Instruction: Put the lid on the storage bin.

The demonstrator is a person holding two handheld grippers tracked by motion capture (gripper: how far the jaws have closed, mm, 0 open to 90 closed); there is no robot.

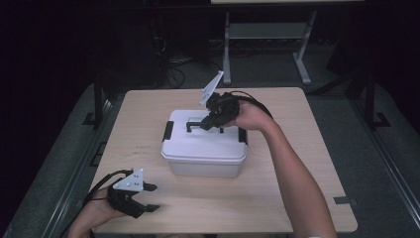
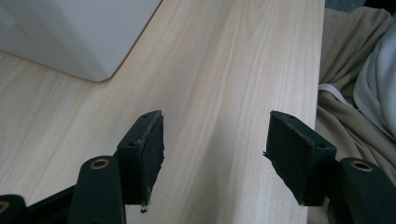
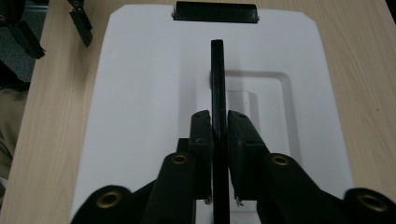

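A white lidded box stands in the middle of the wooden table. Its thin black lid handle is raised upright. My right gripper reaches in from the right and is shut on that handle; in the right gripper view both pads press the sides of the handle above the white lid. My left gripper rests near the table's front left corner, open and holding nothing. In the left gripper view its jaws stand wide over bare wood, with the box's corner farther off.
Black latch clips sit on the box's left end and right end. The table's front edge runs just beside the left gripper, with the person's clothing beyond it. A metal table frame stands behind on the dark floor.
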